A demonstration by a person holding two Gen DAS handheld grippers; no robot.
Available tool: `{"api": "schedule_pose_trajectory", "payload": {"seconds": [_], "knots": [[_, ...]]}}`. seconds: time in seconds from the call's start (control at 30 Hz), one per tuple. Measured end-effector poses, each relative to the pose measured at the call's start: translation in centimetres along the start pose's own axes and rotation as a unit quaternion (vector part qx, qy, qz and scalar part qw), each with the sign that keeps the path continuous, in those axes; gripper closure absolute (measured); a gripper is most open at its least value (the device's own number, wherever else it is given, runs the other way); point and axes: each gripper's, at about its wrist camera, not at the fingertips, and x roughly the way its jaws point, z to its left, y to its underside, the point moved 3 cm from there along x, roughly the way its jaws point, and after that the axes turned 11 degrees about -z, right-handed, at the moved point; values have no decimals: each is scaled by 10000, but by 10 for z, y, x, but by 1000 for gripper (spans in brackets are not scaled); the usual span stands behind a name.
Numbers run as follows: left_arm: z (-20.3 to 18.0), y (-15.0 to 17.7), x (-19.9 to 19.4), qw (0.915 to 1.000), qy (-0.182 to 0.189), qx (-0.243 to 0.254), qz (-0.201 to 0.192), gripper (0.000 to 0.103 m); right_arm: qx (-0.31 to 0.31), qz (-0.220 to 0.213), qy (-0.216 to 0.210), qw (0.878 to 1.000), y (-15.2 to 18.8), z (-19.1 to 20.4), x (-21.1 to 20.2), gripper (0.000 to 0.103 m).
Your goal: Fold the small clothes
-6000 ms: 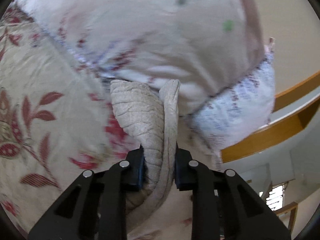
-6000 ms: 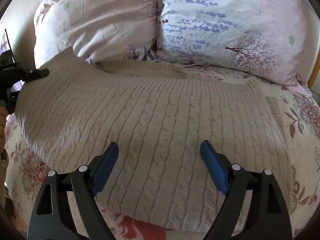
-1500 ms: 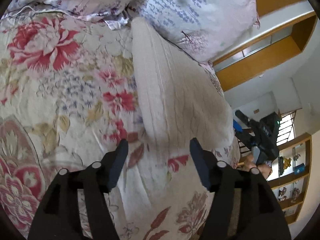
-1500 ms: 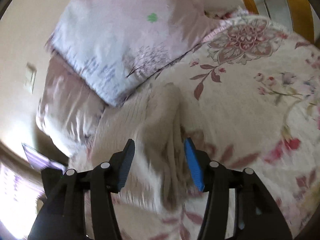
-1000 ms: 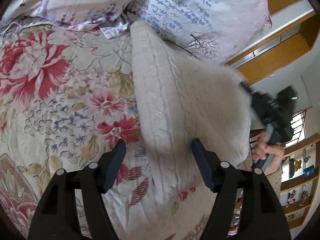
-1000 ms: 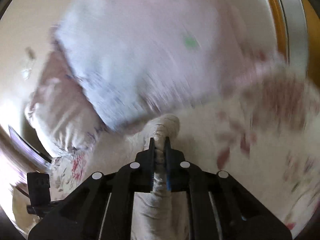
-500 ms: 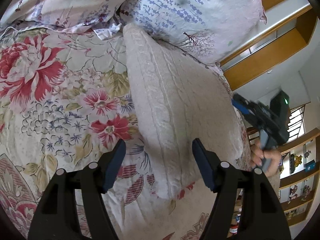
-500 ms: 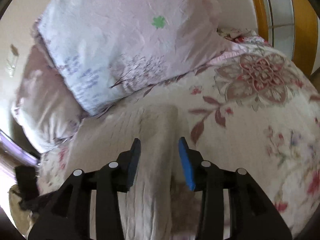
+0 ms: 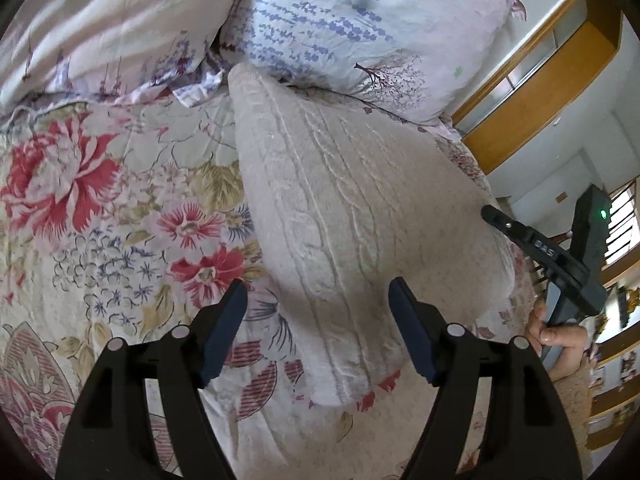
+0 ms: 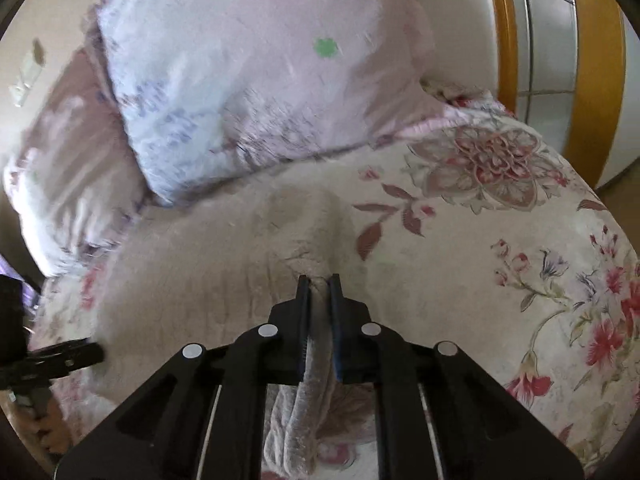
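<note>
Right tongs (image 10: 319, 280) pinching one sweater (image 9: 352, 216); left tongs (image 9: 318, 304) agape; two pillows (image 9: 360, 28).

Left gripper (image 9: 318, 330): black plastic frame, dark blue pads, silver screws. Right gripper (image 10: 319, 280): black, blue-edged pads, four silver screws, white lines. Bare-skinned hand (image 9: 558, 338) on dark handle, green LED.

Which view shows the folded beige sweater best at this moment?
The left wrist view: the sweater lies sharp and nearly whole on the floral bedspread, cable pattern visible, ahead of the open left gripper. The right wrist view is motion-blurred, showing only a pale sweater mass and the edge pinched in the right gripper.
</note>
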Motion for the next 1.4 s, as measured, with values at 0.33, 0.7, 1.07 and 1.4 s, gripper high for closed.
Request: {"api": "schedule_pose_trajectory", "payload": {"seconds": [0.33, 0.7, 1.07, 1.4], "knots": [[-9, 5, 7, 9974, -560, 452, -28, 25, -3, -4, 170, 9999, 3, 7, -14, 75], [-11, 8, 7, 9958, -720, 564, 3, 22, -927, 45, -414, 9948, 27, 53, -40, 61], [6, -14, -8, 9994, 254, -223, -12, 22, 318, 276, -852, 9955, 11, 13, -36, 28], [33, -33, 17, 9890, 779, -1225, 284, 22, 2251, 1099, -1351, 9586, -20, -40, 21, 22]]}}
